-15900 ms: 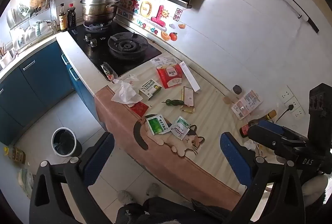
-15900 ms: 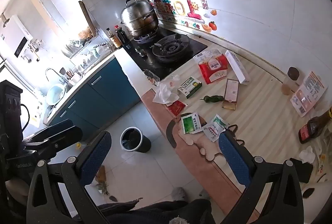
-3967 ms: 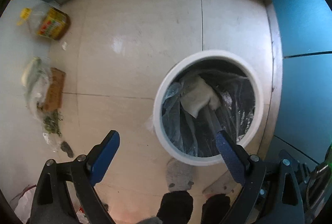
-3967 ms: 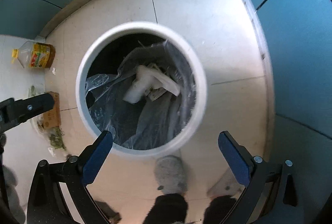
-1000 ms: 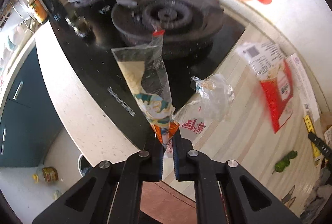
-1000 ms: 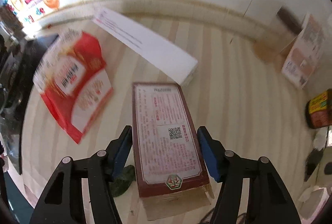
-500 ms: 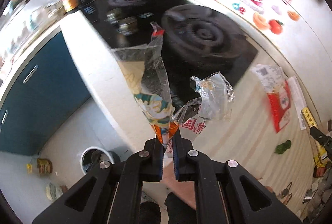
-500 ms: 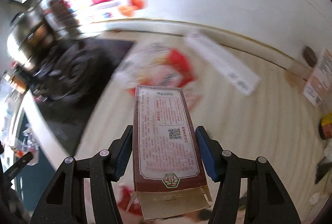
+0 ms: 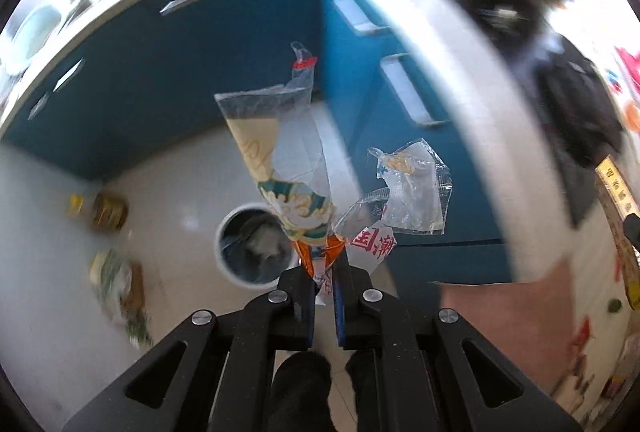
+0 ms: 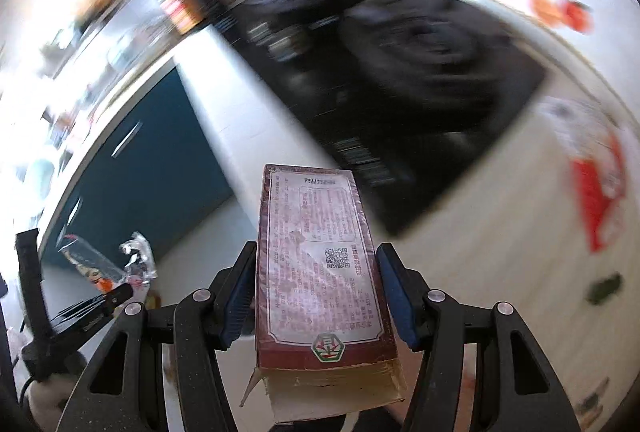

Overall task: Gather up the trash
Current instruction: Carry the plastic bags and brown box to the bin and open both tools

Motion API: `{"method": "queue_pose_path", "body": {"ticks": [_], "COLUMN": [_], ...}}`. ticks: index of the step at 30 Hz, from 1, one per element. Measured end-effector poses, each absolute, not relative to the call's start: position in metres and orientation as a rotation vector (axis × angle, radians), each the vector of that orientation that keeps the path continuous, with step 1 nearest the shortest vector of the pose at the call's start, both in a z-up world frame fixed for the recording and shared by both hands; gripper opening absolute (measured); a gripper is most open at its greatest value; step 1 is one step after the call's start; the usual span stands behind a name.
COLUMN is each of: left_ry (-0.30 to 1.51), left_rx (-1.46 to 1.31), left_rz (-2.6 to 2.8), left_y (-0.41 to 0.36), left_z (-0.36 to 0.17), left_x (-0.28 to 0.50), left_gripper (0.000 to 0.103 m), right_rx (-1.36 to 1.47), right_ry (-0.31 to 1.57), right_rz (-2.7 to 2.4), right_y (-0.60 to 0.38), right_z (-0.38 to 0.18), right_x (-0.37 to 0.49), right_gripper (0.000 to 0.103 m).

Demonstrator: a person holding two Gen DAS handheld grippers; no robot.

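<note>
My left gripper (image 9: pixel 323 274) is shut on a clear plastic wrapper (image 9: pixel 280 160) with blue, orange and red print, held up in the air. Below it on the floor stands the white-rimmed trash bin (image 9: pixel 250 246) with a plastic liner. My right gripper (image 10: pixel 316 292) is shut on a dark red carton box (image 10: pixel 320 264) with a QR code, held above the counter edge. The left gripper with its wrapper also shows in the right wrist view (image 10: pixel 106 278) at lower left.
Blue cabinet doors (image 9: pixel 180 72) with metal handles stand behind the bin. The white counter edge (image 9: pixel 452 80) and black stove (image 10: pixel 400 80) are to the right. A red packet (image 10: pixel 600 192) and a green pepper (image 10: pixel 604 288) lie on the wooden counter. A yellow oil bottle (image 9: pixel 106 210) stands on the floor.
Both grippers have swung left, away from the counter and towards the floor, each keeping its hold. The bin has come closer in the left wrist view.
</note>
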State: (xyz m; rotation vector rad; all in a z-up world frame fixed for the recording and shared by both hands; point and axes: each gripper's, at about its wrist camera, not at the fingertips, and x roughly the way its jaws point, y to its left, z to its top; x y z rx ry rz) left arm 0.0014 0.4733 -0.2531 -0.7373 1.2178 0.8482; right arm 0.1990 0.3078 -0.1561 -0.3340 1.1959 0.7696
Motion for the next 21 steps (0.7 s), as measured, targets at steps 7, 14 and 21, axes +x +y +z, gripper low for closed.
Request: {"method": "queue_pose_path", "body": {"ticks": [7, 14, 21], "left_ry": [1.258, 1.377, 1.501], "left_rx": [-0.940, -1.207, -1.365], "left_rz": [0.984, 0.939, 0.854], "left_y": [0.525, 0.557, 0.573], "left_z": [-0.345, -0.526, -0.720], "left_x": [-0.103, -0.166, -0.185], "left_gripper": [0.005, 0.005, 0.005], "right_rx": [-0.527, -0.714, -0.873], "right_ry": [1.266, 1.421, 1.600], "right_rz": [0.956, 1.022, 1.005], "right_y": [0.416, 0.476, 0.496], "right_z": [-0.253, -0.437, -0.665], "right_x": [0.087, -0.001, -0.057], "right_gripper": [0.061, 0.061, 0.060]}}
